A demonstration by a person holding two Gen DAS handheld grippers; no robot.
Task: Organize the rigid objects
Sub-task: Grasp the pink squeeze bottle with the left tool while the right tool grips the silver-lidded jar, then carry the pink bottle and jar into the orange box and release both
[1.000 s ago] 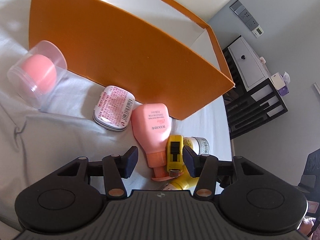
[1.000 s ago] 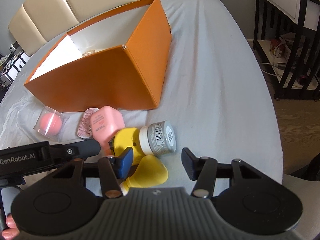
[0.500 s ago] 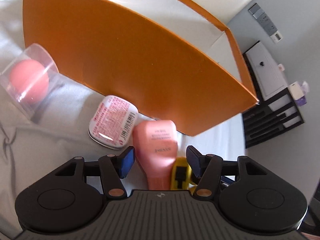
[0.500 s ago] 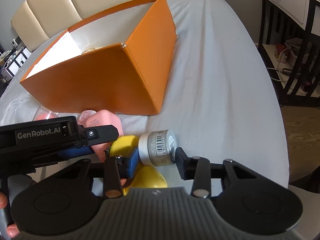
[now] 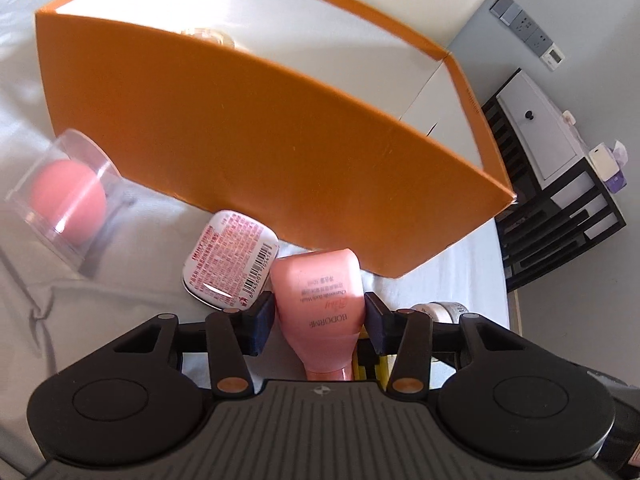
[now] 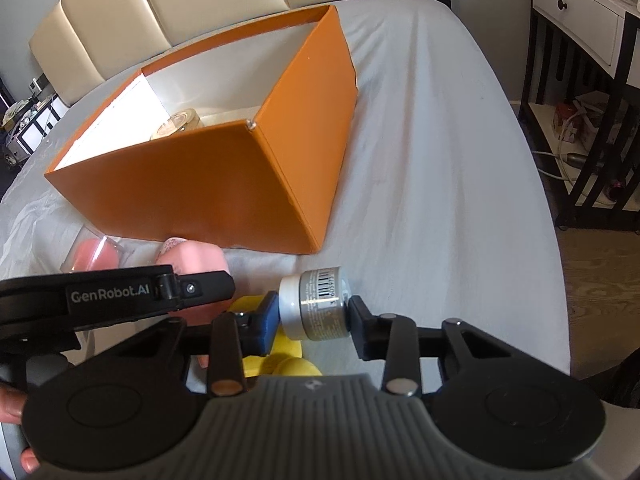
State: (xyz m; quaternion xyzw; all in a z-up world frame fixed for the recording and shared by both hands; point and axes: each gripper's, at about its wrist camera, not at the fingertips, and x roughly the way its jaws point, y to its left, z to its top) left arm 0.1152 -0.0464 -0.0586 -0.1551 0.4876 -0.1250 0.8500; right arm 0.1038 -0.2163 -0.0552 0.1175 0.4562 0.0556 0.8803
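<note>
An open orange box stands on the white bed, with a round jar inside. My left gripper is shut on a pink bottle lying in front of the box. My right gripper is shut on a small grey jar with a white lid and barcode. A flat pink-printed tin lies left of the bottle. A pink ball in a clear case lies further left. A yellow object sits under my right gripper.
The bed sheet spreads right of the box to the bed's edge. A black shelf unit with a white drawer stands beside the bed. A padded headboard is behind the box.
Both grippers moved forward and closed. The left one took hold of the pink bottle, the right one of the grey jar.
</note>
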